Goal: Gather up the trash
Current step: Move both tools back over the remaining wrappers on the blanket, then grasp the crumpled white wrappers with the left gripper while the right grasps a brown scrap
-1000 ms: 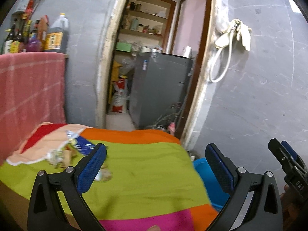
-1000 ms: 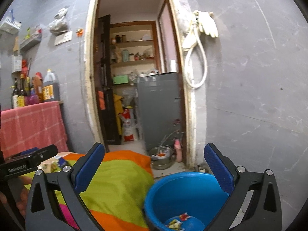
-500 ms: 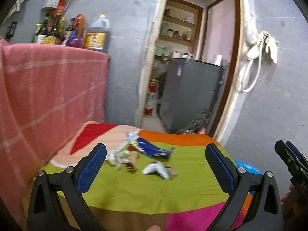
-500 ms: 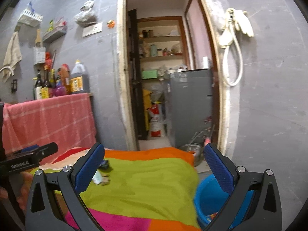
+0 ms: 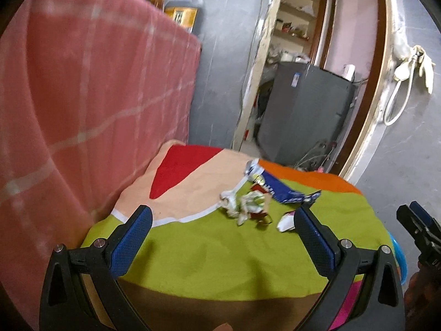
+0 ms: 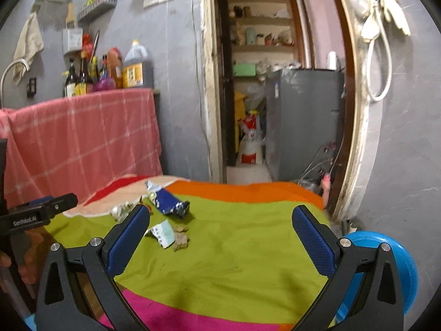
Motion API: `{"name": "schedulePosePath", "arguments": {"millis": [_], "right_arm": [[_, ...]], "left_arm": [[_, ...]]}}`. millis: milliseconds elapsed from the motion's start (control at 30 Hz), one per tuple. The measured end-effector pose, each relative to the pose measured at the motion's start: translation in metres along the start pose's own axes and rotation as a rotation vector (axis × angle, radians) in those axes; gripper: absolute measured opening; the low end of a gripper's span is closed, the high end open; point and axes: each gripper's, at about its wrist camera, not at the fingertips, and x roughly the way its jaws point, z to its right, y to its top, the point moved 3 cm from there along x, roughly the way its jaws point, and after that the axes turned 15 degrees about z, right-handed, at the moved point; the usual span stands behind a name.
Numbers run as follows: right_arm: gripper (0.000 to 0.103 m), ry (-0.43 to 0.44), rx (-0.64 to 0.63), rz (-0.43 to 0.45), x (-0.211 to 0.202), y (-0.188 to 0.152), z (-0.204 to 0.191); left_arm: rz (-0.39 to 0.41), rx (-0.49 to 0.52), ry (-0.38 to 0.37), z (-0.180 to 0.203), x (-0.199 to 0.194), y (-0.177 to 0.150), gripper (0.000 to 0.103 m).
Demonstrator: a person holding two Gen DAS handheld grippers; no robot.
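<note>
Starting at the left: a pink checked cloth (image 6: 82, 138) hangs over a counter beside the table, with bottles (image 6: 107, 71) lined up on top of it. The left gripper (image 5: 220, 227) has its jaws spread wide with nothing between them, hovering over the near edge of the striped tablecloth (image 5: 220, 253).

The trash sits mid-table, on the far side: a clump of crumpled wrappers (image 5: 248, 204), a blue snack packet (image 6: 172, 202) behind it, a white scrap of paper (image 6: 162, 231) and a brown crumpled bit (image 6: 180, 241) touching that scrap.

Over to the right, the right gripper (image 6: 220, 229) is also wide open and empty, pointing across the green stripe. The blue bucket (image 6: 397, 251) sits low off the table's right edge.

What I'd worry about:
- The wrappers are light and tangled, so a pinch on the clump might lift only one piece and drop or scatter the rest.
- The flat scrap lies tight on soft cloth. Fingers could bunch the fabric and drag the whole pile.
- The bucket is below the edge, so letting go too early means trash on the floor.
- Both grippers heading for the same pile could knock into each other.
</note>
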Motion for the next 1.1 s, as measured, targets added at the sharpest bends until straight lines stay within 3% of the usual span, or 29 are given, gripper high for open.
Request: {"name": "schedulePosePath", "arguments": {"millis": [200, 367, 533, 767, 967, 1100], "right_arm": [[0.101, 0.027, -0.009, -0.091, 0.03, -0.013, -0.007], [0.078, 0.046, -0.006, -0.206, 0.056, -0.028, -0.011], [0.065, 0.076, -0.009, -0.32, 0.075, -0.043, -0.017], [0.054, 0.129, -0.013, -0.448, 0.093, -0.06, -0.026], [0.049, 0.16, 0.006, -0.519, 0.104, -0.069, -0.03], [0.041, 0.173, 0.012, -0.543, 0.109, -0.071, -0.032]], "left_arm": [[-0.087, 0.007, -0.004, -0.005, 0.026, -0.009, 0.1], [-0.141, 0.011, -0.021, 0.001, 0.045, -0.015, 0.096], [-0.19, 0.035, -0.053, 0.008, 0.059, -0.019, 0.08], [-0.259, 0.036, -0.102, 0.013, 0.077, -0.024, 0.063], [-0.278, 0.002, -0.113, 0.01, 0.086, -0.02, 0.047], [-0.297, -0.006, -0.114, 0.01, 0.087, -0.021, 0.029]]}}
